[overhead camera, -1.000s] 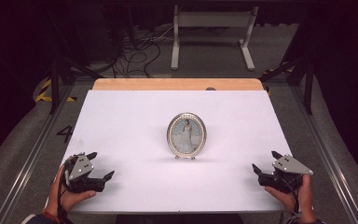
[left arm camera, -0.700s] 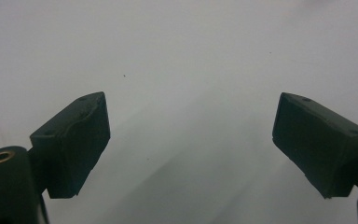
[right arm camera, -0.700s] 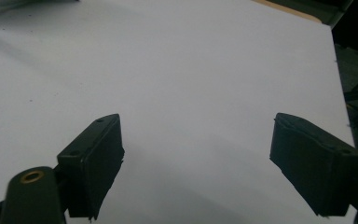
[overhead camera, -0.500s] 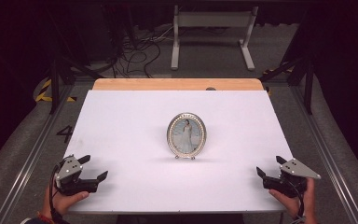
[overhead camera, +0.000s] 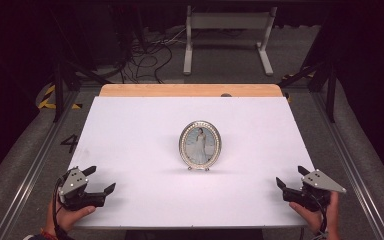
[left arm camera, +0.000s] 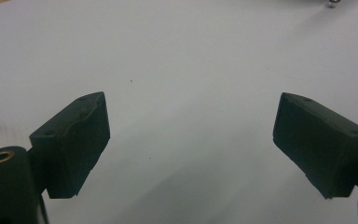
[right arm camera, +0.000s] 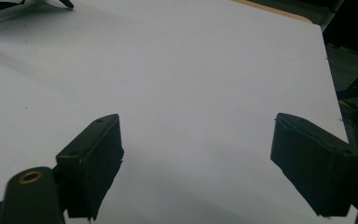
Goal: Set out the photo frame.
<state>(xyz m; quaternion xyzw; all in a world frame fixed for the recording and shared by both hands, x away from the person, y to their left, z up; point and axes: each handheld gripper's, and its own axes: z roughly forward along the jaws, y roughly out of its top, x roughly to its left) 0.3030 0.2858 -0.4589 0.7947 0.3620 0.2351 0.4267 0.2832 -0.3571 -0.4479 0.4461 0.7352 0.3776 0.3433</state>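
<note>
The oval picture frame [overhead camera: 200,145] stands upright on the white counter [overhead camera: 130,130], its long axis vertical and its face turned toward the person. Since a second ago both tongs have drawn back toward the near edge, the left tongs [overhead camera: 98,181] more so. The frame stands ahead of and between them, well apart from each. Left tongs and right tongs [overhead camera: 290,176] both gape wide with nothing held.
</note>
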